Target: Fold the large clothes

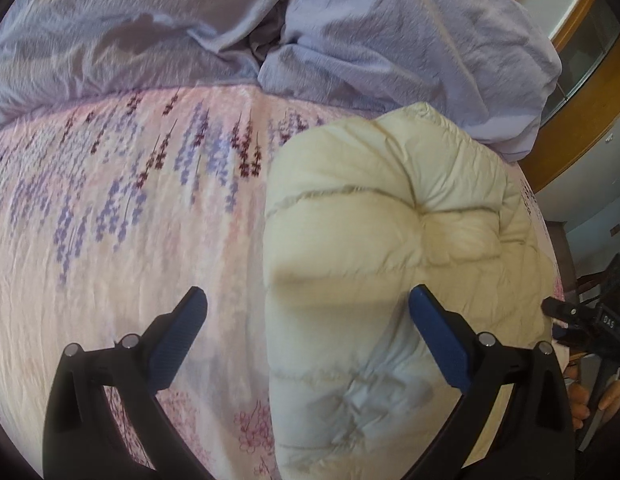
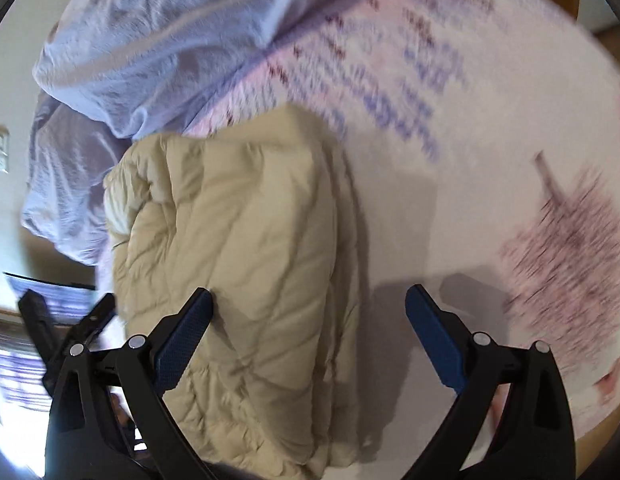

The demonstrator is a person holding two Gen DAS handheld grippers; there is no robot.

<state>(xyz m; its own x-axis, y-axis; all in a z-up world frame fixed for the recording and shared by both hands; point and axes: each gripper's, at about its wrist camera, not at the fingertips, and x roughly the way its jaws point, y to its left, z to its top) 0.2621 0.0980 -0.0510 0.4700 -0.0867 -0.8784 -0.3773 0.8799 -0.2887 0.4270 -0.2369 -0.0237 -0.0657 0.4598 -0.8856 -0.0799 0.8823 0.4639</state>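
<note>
A cream quilted puffer jacket (image 1: 382, 264) is seen lying in a bulky folded bundle on the floral bedsheet (image 1: 122, 208), near the bed's edge, with a rumpled lilac duvet (image 1: 350, 32) heaped behind it. The left gripper (image 1: 308, 308) is held over the bundle's near end, fingers spread wide, nothing pinched; one blue pad (image 1: 438, 340) is seen over the jacket, the other over bare sheet. The right gripper (image 2: 308, 308) is likewise spread and empty, its left pad at the jacket's (image 2: 238, 248) edge, contact not confirmable. The right view is motion-blurred, so sheet detail there is unreliable.

The fold is judged mostly done, with no loose sleeve visible in either view.

Risks:
- Puffy fill is likely to spring back; the bundle could be reopened if it is released without pressing.
- Slick shell fabric could be lost from the pads if only the top layer is pinched.
- Sheet could be caught together with the jacket, since one pad sits over bare bedding.
- The bundle could be pushed off the nearby bed edge.
</note>
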